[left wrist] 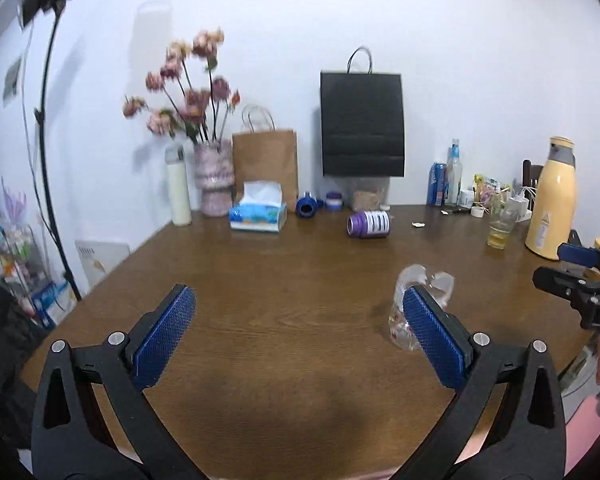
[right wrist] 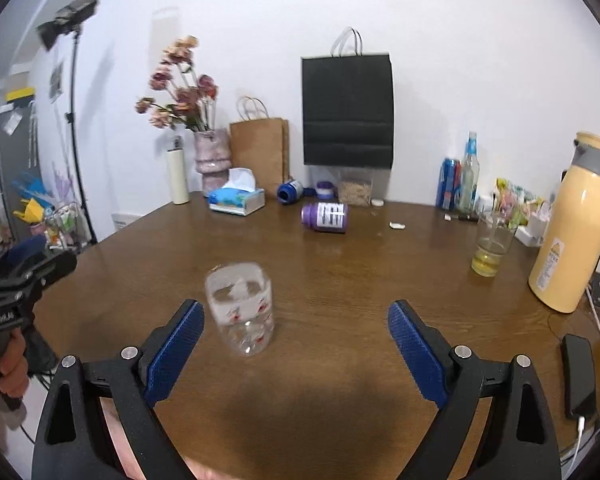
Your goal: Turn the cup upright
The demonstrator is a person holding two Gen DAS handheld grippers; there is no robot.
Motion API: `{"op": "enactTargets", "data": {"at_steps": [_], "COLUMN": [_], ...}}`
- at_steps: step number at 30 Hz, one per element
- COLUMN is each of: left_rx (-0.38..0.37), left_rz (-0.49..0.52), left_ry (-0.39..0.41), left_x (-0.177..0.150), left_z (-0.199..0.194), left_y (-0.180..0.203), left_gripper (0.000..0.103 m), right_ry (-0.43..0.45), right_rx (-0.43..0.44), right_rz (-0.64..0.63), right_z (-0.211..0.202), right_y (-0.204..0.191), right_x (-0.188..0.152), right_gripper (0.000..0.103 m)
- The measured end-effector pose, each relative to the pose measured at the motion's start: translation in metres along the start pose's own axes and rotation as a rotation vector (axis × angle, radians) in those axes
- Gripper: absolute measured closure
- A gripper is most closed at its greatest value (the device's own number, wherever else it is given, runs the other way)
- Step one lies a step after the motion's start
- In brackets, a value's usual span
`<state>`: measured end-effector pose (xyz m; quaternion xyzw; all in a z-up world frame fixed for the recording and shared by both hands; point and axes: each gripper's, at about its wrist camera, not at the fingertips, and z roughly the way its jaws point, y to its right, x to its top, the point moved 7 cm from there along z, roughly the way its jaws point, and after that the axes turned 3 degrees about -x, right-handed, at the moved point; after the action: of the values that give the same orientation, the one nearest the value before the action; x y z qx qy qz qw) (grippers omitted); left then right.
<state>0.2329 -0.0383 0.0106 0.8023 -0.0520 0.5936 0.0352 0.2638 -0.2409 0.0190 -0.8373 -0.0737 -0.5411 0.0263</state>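
A clear plastic cup (right wrist: 242,308) with small red prints stands on the brown table (right wrist: 340,272), blurred, with its wide end up as far as I can tell. My right gripper (right wrist: 296,328) is open and empty, the cup just ahead of its left finger (right wrist: 176,348). In the left wrist view the cup (left wrist: 420,304) sits partly behind the right finger (left wrist: 436,336) of my left gripper (left wrist: 300,320), which is open and empty. The right gripper's body (left wrist: 580,284) shows at that view's right edge.
At the back stand a flower vase (right wrist: 212,156), white flask (right wrist: 178,176), tissue box (right wrist: 236,198), brown bag (right wrist: 260,152) and black bag (right wrist: 346,112). A purple bottle (right wrist: 324,216) lies mid-table. A glass with yellow liquid (right wrist: 492,248), yellow thermos (right wrist: 572,232) and phone (right wrist: 580,376) are right.
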Motion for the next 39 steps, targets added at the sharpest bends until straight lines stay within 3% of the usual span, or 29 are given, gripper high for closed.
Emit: {"op": "enactTargets", "data": {"at_steps": [3, 7, 9, 11, 13, 17, 24, 39], "left_rx": [0.011, 0.046, 0.039, 0.007, 0.014, 0.002, 0.021, 0.02], "left_rz": [0.01, 0.018, -0.006, -0.044, -0.032, -0.021, -0.032, -0.033], "left_ry": [0.003, -0.002, 0.008, 0.011, 0.006, 0.064, 0.091, 0.093], "left_x": [-0.016, -0.042, -0.05, -0.06, -0.064, -0.054, -0.052, -0.053], "left_z": [-0.029, -0.08, -0.101, -0.113, -0.116, -0.124, -0.13, -0.129], "left_y": [-0.001, -0.002, -0.007, -0.012, -0.012, -0.01, -0.016, -0.018], "left_gripper": [0.0, 0.0, 0.0, 0.0, 0.0, 0.0, 0.0, 0.0], "right_ry": [0.023, -0.001, 0.017, 0.039, 0.052, 0.076, 0.085, 0.086], "right_rx": [-0.017, 0.033, -0.01, 0.004, 0.049, 0.031, 0.036, 0.03], "right_rz": [-0.032, 0.049, 0.044, 0.06, 0.054, 0.001, 0.007, 0.025], "right_z": [-0.025, -0.058, -0.08, -0.096, -0.108, -0.113, -0.114, -0.118], "right_y": [-0.009, -0.026, -0.035, -0.042, -0.054, -0.066, -0.066, -0.062], "right_x": [-0.017, -0.049, -0.061, -0.067, -0.072, -0.066, -0.063, -0.065], "right_gripper": [0.007, 0.007, 0.007, 0.007, 0.007, 0.007, 0.007, 0.007]}}
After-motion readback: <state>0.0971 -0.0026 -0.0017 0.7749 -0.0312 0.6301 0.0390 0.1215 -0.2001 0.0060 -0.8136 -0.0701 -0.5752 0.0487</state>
